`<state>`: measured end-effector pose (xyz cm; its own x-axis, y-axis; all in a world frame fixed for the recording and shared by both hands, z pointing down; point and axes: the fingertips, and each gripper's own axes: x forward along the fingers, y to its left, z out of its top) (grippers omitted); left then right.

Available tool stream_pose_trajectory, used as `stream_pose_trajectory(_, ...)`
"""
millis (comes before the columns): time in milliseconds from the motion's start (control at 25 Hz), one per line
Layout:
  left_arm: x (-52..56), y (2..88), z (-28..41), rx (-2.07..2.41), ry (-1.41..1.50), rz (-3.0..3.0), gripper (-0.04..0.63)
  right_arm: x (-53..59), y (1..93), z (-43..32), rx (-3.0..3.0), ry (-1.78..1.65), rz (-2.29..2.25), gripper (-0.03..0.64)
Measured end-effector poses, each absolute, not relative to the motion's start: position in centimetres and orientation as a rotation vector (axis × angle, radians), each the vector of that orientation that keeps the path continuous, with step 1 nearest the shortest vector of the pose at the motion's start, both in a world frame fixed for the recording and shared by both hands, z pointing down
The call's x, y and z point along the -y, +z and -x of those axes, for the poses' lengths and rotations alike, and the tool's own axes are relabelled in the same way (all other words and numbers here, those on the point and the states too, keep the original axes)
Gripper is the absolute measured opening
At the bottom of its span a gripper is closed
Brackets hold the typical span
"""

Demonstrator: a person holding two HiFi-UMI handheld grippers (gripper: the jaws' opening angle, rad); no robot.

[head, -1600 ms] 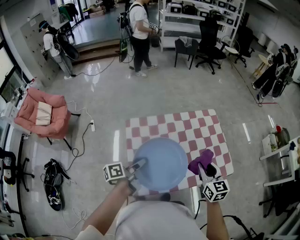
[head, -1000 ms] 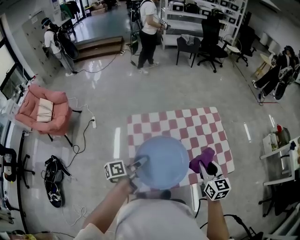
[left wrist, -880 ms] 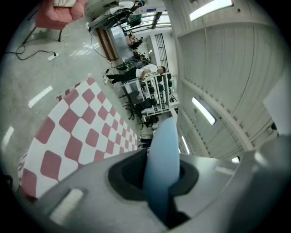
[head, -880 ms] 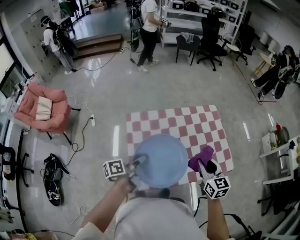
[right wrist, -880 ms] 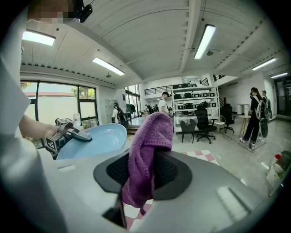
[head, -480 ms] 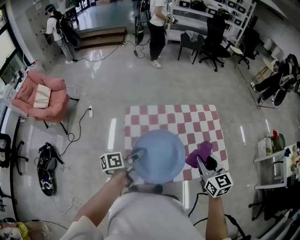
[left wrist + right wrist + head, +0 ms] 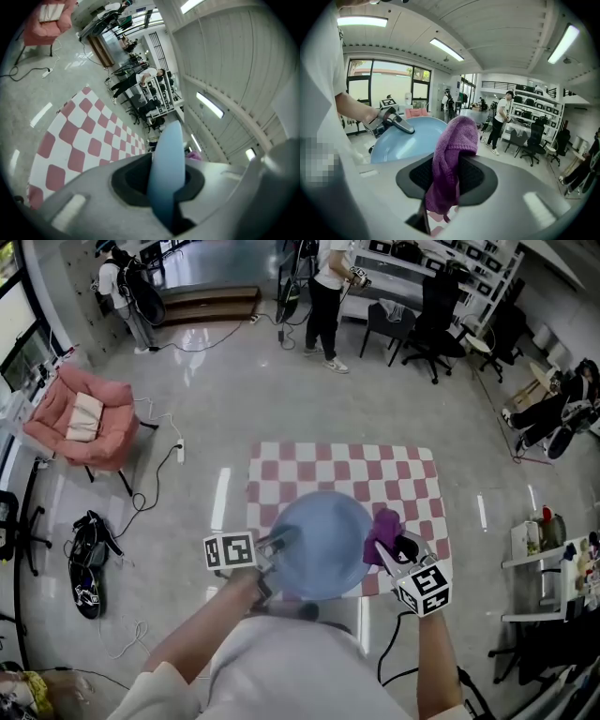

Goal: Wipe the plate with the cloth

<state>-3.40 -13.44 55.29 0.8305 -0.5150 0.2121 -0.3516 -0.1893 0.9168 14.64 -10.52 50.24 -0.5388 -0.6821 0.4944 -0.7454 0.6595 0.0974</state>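
Note:
A light blue plate (image 7: 322, 543) is held up above the checkered table, tilted, with my left gripper (image 7: 273, 547) shut on its left rim. In the left gripper view the plate (image 7: 166, 168) runs edge-on between the jaws. My right gripper (image 7: 386, 546) is shut on a purple cloth (image 7: 382, 530), which touches the plate's right edge. The right gripper view shows the cloth (image 7: 450, 159) bunched in the jaws, with the plate (image 7: 410, 138) and the left gripper (image 7: 391, 121) just beyond it.
A red-and-white checkered table (image 7: 337, 474) lies under the plate. A pink armchair (image 7: 80, 423) stands far left, black office chairs (image 7: 427, 320) and shelving at the back, a bag (image 7: 86, 563) and cables on the floor. People stand at the back (image 7: 328, 287).
The right gripper has carried the purple cloth left, from beside the plate onto its right edge. The left gripper still holds the plate; the head view has shifted slightly.

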Motion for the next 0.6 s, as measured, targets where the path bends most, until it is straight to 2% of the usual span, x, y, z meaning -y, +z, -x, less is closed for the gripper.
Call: stream_pose_trajectory(600, 12.2, 53.3, 0.4, 0.690, -0.107, -1.923, 0.050, 9.9, 54.6, -13.4, 2.069, 0.010, -0.908, 0.121)
